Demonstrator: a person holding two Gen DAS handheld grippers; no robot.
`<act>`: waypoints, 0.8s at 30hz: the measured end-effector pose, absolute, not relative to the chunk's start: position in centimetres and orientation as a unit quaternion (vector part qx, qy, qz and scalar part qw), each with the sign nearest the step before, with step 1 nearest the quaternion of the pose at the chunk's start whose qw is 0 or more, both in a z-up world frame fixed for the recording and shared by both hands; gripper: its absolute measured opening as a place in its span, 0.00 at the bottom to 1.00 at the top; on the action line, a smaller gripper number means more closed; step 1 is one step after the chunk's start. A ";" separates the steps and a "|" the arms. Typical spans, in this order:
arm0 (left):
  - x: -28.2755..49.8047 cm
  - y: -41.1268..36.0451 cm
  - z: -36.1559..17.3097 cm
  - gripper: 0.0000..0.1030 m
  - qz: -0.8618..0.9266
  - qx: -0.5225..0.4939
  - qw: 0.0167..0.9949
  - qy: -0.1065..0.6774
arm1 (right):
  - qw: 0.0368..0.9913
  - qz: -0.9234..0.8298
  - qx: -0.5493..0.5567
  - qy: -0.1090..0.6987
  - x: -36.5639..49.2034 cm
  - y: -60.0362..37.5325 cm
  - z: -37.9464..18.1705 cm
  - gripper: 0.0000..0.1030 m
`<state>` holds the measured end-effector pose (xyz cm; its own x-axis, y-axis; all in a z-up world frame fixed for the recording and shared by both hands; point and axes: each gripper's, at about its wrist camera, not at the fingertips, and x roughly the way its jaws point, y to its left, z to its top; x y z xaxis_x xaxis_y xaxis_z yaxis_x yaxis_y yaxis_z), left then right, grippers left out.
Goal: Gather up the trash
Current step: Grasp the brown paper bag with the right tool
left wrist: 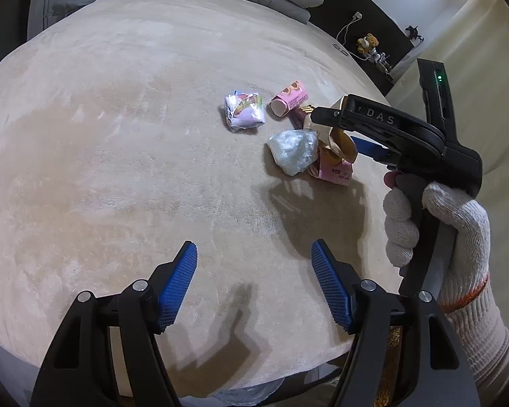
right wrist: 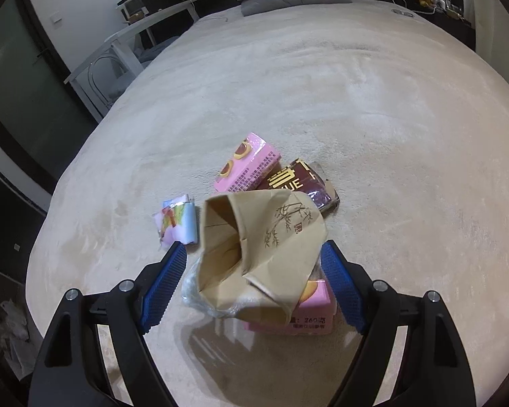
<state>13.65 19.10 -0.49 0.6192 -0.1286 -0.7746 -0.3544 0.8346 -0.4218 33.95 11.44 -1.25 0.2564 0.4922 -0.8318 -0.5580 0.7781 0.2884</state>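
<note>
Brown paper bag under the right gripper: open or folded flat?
Open: the brown paper bag is crumpled, its mouth gaping toward the camera, inside visible.

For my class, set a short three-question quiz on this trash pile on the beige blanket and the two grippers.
1. True or false: the left gripper holds a piece of trash.
2. Which item sits between the right gripper's open jaws? A) brown paper bag B) dark red box C) folded pastel wrapper
3. Fill in: the clear crumpled plastic lies on the ____ blanket.

Key: 1 false, its jaws are open and hold nothing; 2 A, though the pads do not press it; 3 beige.
</note>
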 end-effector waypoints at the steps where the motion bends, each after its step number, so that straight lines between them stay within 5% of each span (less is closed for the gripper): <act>1: 13.6 19.2 -0.5 0.66 0.066 -0.280 0.855 0.432 | 0.790 0.329 -0.029 0.517 34.2 11.5 -1.6 0.78; 16: 14.3 18.6 -0.7 0.67 0.065 -0.274 0.855 0.436 | 0.791 0.339 -0.015 0.509 34.0 9.9 -0.8 0.40; 24: 15.4 18.1 -0.4 0.66 0.065 -0.264 0.858 0.435 | 0.797 0.348 -0.013 0.493 34.0 7.8 0.1 0.31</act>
